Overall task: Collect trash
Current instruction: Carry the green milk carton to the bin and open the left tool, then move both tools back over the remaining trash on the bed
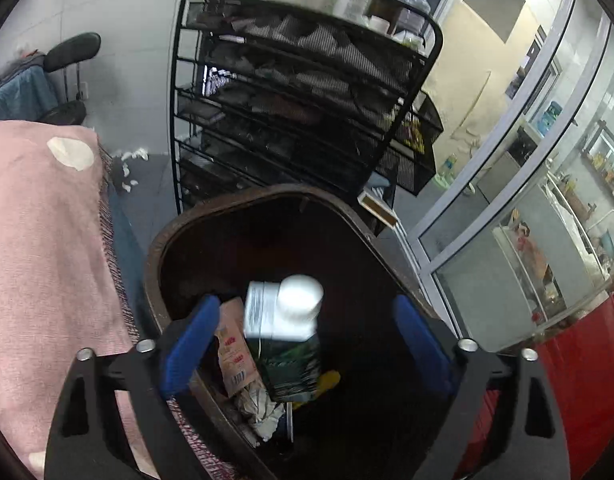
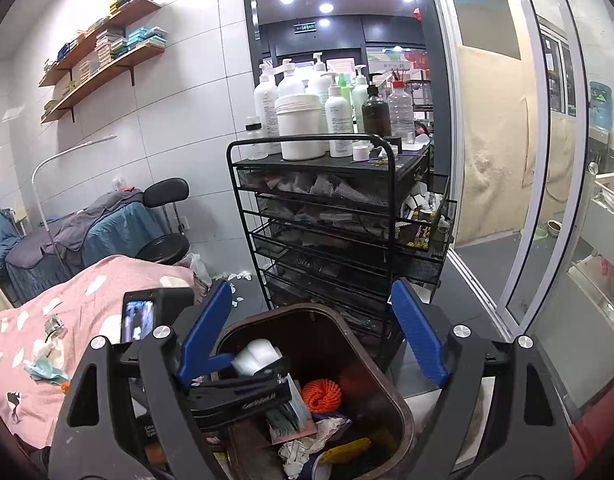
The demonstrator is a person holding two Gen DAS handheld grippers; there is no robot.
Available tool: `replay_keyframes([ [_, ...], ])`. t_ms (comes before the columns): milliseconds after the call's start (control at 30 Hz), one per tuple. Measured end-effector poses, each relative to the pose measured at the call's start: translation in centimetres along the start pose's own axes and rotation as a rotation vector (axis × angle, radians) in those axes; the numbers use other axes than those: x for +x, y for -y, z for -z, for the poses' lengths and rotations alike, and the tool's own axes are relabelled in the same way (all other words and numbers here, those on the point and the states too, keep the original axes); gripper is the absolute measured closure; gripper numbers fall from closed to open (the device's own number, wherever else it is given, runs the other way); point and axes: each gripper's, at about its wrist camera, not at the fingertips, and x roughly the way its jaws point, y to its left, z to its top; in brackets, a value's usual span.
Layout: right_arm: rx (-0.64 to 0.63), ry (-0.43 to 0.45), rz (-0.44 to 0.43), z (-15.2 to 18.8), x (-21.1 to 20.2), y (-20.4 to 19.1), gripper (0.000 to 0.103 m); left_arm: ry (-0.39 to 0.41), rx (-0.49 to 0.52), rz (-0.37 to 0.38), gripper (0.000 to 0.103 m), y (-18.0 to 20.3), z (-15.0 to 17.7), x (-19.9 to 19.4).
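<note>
My left tongs [image 1: 307, 344] are wide open right over the brown bin [image 1: 179, 236]. Nothing is in them. Between the two blue fingers [image 1: 191, 344] there is a bottle [image 1: 285, 332] with a white cap and a dark green label. It looks blurry, and I cannot tell if it is touching the stuff under it. It sits inside the bin's mouth. Just to its left in the bin is a tan paper packet [image 1: 235, 348]. Below it is some crumpled paper [image 1: 259, 404], and a yellow thing [image 1: 327, 380] peeks out to the right.

My right tongs [image 2: 311, 332] are wide open too and hold nothing. They hang above the same bin [image 2: 391, 396]. From the right camera I see my left tongs [image 2: 227, 392] reaching in from the left, low over the bin. The white cap of the bottle [image 2: 255, 354] shows just past them. In the bin, between my right fingers, there is an orange ball of string [image 2: 321, 394], more crumpled paper [image 2: 303, 444] and a yellow bit [image 2: 347, 450].

Straight ahead, behind the bin, stands a black wire cart [image 2: 331, 216] with white bottles on top. Off to the left is a bed with a pink blanket [image 2: 67, 308]. Some scraps of trash [image 2: 43, 368] lie on it, well apart from my right tongs.
</note>
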Motion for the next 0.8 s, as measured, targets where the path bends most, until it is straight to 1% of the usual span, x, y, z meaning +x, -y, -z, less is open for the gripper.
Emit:
replay_keyframes([
  [133, 0.001, 0.005, 0.002, -0.1, 0.0, 0.1, 0.021, 0.042, 0.023, -0.018, 0.013, -0.1, 0.0, -1.4],
  [267, -0.005, 0.008, -0.002, -0.1, -0.1, -0.3, 0.021, 0.109, 0.042, -0.047, 0.010, -0.3, -0.2, -3.6],
  [367, -0.013, 0.002, -0.013, -0.2, -0.1, -0.7, 0.020, 0.161, 0.032, -0.061, 0.008, -0.7, -0.4, -5.4],
  [467, -0.020, -0.003, -0.028, -0.2, 0.0, -1.5, 0.019, 0.197, 0.013, -0.068, 0.006, -1.5, -0.3, -7.3],
  [533, -0.032, -0.008, -0.041, -0.1, 0.1, -2.3, 0.017, 0.216, 0.016, -0.092, 0.006, -2.0, -0.1, -8.4],
  [667, -0.051, -0.015, -0.064, 0.1, 0.2, -3.8, 0.017, 0.242, 0.023, -0.166, 0.005, -3.4, 0.9, -10.1],
  [800, -0.071, -0.030, -0.093, 0.4, 0.7, -5.6, 0.016, 0.255, -0.013, -0.195, 0.005, -5.4, 2.0, -12.1],
])
